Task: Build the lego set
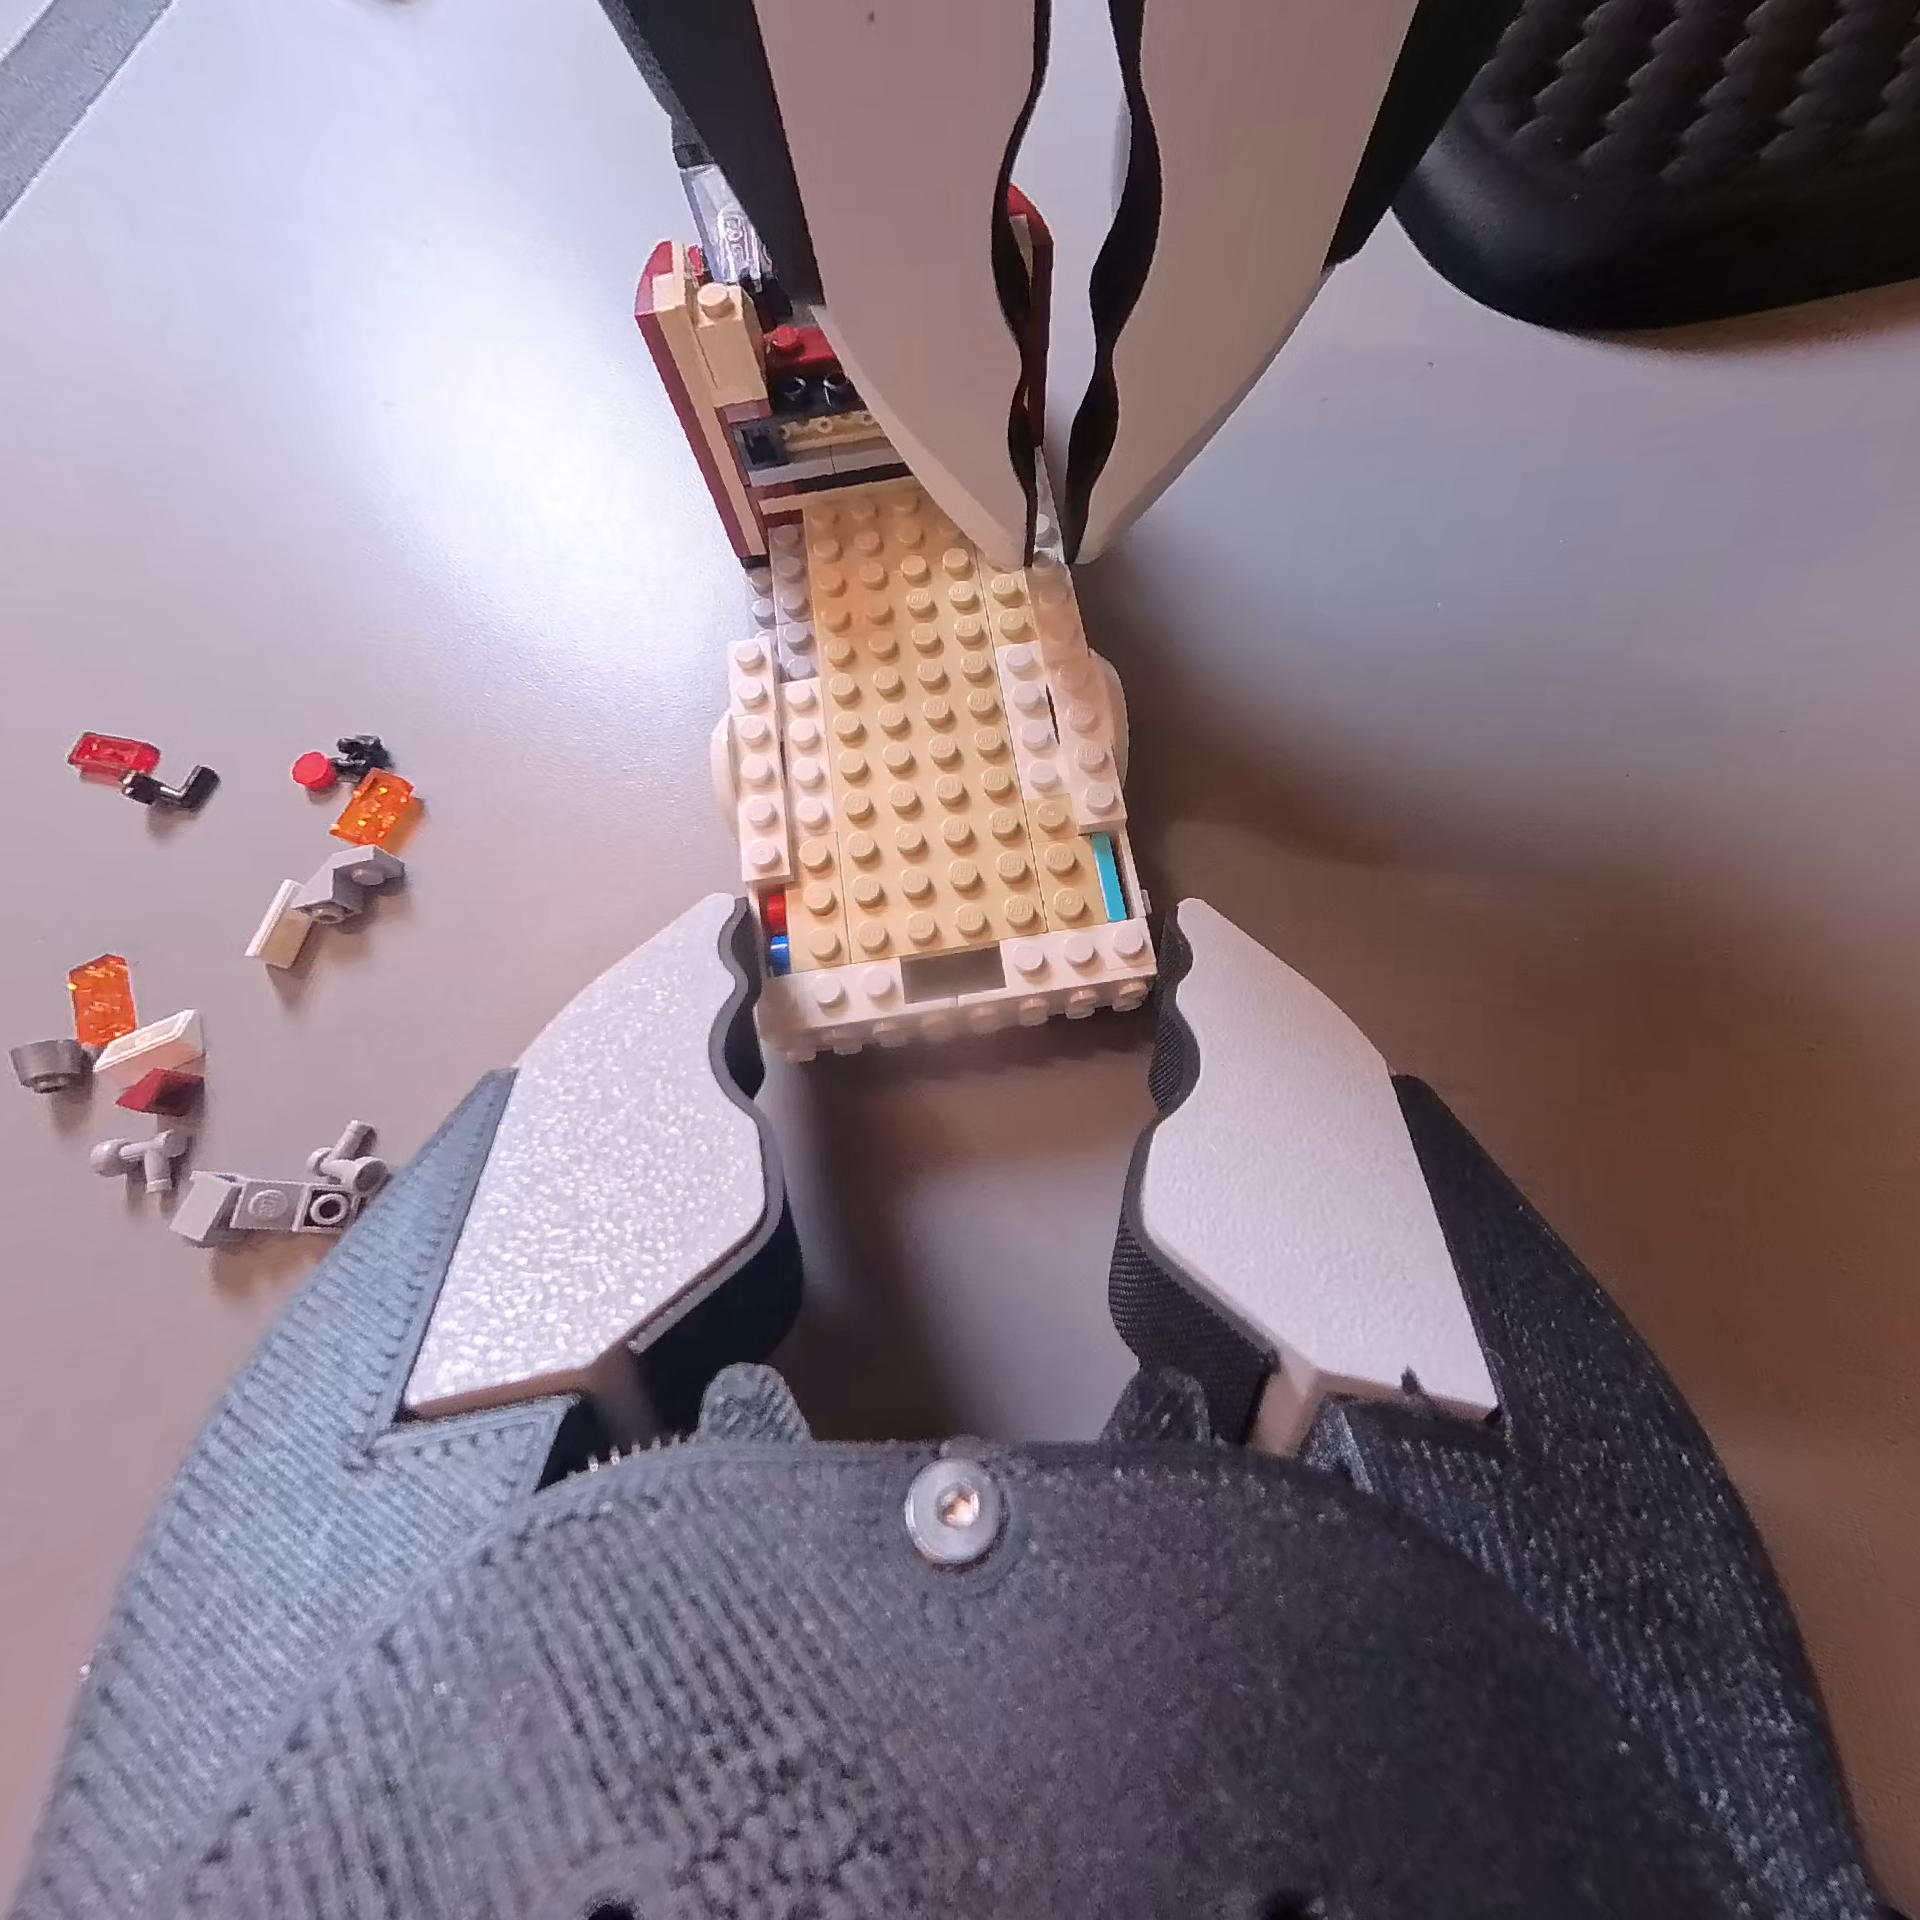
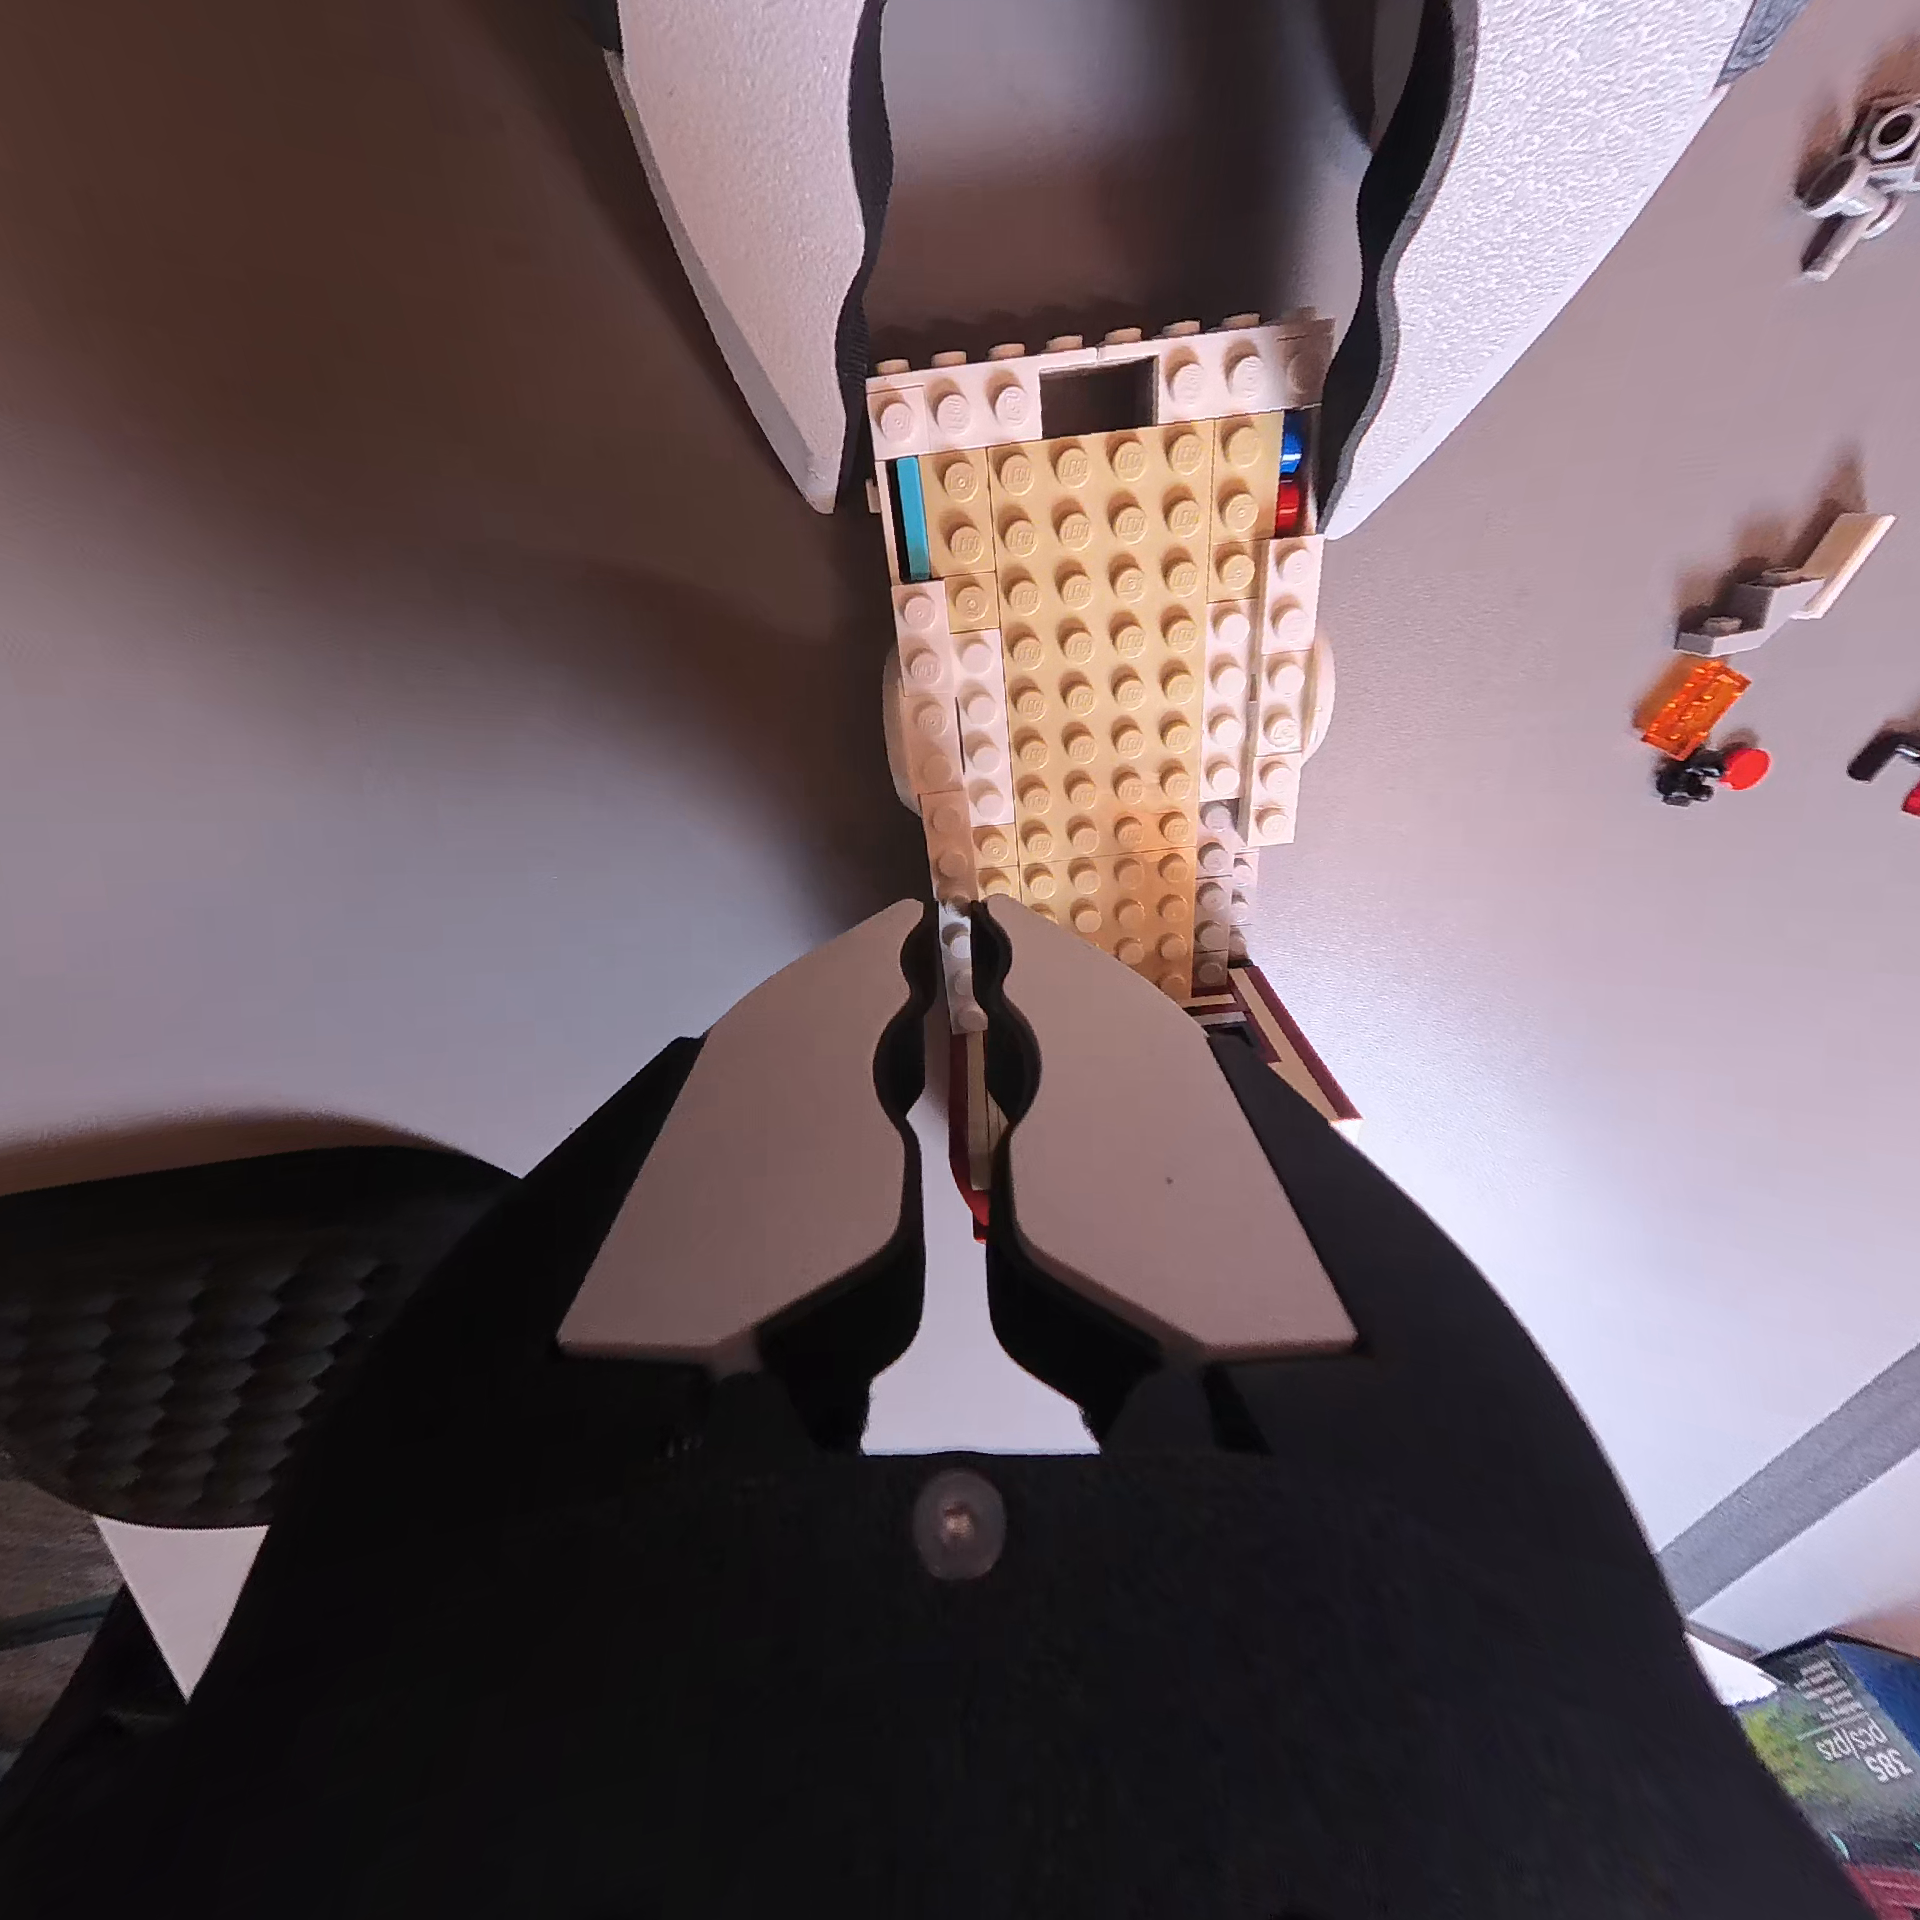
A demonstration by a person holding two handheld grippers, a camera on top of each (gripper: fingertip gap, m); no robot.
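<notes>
The lego model [image 1: 920, 769] is a vehicle base with a tan studded floor, white edges and a dark red cab at its far end. It lies on the grey table and also shows in the right wrist view [image 2: 1101, 665]. My left gripper [image 1: 956, 966] straddles the model's white near end, with its pads against both sides. It shows at the top of the right wrist view [image 2: 1091, 416]. My right gripper [image 2: 956, 920] is shut on a small light grey plate [image 2: 961, 966] at the floor's corner beside the cab. The plate [image 1: 1044, 520] shows between its tips [image 1: 1049, 556].
Loose pieces lie on the table to the left: orange transparent tiles [image 1: 376, 808], red and black bits [image 1: 114, 753], grey brackets [image 1: 343, 883] and a white tile [image 1: 151, 1044]. Some show in the right wrist view [image 2: 1694, 707]. A black mesh chair [image 1: 1662, 156] and a printed box [image 2: 1839, 1766] are nearby. The grippers' ends are close to 7 cm from one another. To reach the white tile [image 1: 151, 1044] in a straight line is about 12 cm for my left fingers, about 20 cm for my right.
</notes>
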